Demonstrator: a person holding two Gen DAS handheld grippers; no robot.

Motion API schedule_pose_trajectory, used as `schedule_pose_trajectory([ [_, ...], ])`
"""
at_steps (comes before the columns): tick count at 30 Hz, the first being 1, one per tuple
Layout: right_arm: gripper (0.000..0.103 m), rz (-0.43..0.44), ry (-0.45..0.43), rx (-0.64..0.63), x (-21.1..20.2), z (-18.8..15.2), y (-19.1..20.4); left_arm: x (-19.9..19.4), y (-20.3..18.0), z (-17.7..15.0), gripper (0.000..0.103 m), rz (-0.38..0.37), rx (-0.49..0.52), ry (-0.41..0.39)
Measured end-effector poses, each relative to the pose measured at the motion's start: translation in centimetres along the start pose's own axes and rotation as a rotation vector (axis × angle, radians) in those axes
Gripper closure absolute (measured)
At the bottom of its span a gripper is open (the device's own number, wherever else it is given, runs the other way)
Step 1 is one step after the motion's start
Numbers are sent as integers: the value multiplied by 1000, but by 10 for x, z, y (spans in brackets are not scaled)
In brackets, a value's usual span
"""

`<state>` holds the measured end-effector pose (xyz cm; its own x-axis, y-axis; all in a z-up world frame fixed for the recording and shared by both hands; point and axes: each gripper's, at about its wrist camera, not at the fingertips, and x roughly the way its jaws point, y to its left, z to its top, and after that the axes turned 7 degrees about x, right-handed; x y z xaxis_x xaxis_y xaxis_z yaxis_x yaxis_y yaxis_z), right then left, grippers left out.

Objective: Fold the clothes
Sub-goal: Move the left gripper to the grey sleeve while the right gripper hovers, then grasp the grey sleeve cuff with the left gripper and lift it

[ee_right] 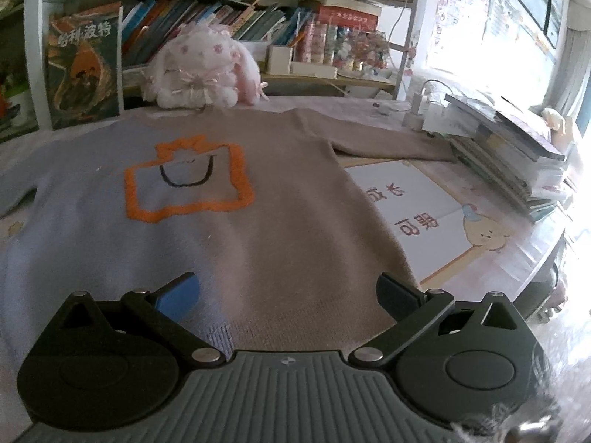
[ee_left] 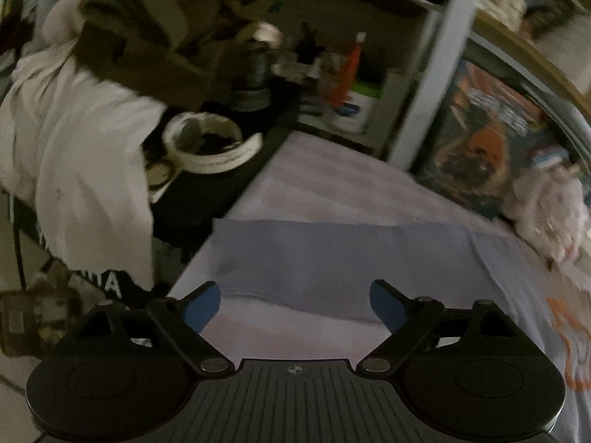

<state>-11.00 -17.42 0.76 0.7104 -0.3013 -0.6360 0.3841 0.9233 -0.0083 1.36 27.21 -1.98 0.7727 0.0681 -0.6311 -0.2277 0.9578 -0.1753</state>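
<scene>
A two-tone sweater (ee_right: 236, 229), lilac on the left and beige on the right, lies flat on the table with an orange square design (ee_right: 188, 181) on its chest. Its beige sleeve (ee_right: 384, 136) stretches toward the right. My right gripper (ee_right: 288, 295) hovers open over the sweater's lower hem, with nothing between its fingers. In the dim left wrist view the lilac sleeve (ee_left: 332, 247) lies spread across the pink table cover. My left gripper (ee_left: 295, 302) stands open just above that sleeve's near edge, holding nothing.
A white plush rabbit (ee_right: 201, 70) sits past the collar by a bookshelf (ee_right: 221, 18). A stack of books (ee_right: 517, 155) and a white sheet (ee_right: 417, 206) lie right of the sweater. A chair draped in white cloth (ee_left: 74, 155) stands off the table's left edge (ee_left: 221, 217).
</scene>
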Motion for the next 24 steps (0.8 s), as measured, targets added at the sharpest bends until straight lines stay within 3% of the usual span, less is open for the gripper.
schedule_pose_trajectory([
  [9,0,-1,-9,-25,-7,3,3,21,28,4,40,-17,-220,14],
  [12,0,3,-6,-27,-8,2,3,28,27,6,50,-102,-291,33],
  [15,0,4,0,-25,-8,3,4,35,15,6,52,-161,-311,52],
  [19,0,6,0,-30,-9,2,4,38,14,5,52,-166,-353,47],
  [24,0,-1,4,-17,-10,0,1,40,33,3,67,-155,-464,35],
])
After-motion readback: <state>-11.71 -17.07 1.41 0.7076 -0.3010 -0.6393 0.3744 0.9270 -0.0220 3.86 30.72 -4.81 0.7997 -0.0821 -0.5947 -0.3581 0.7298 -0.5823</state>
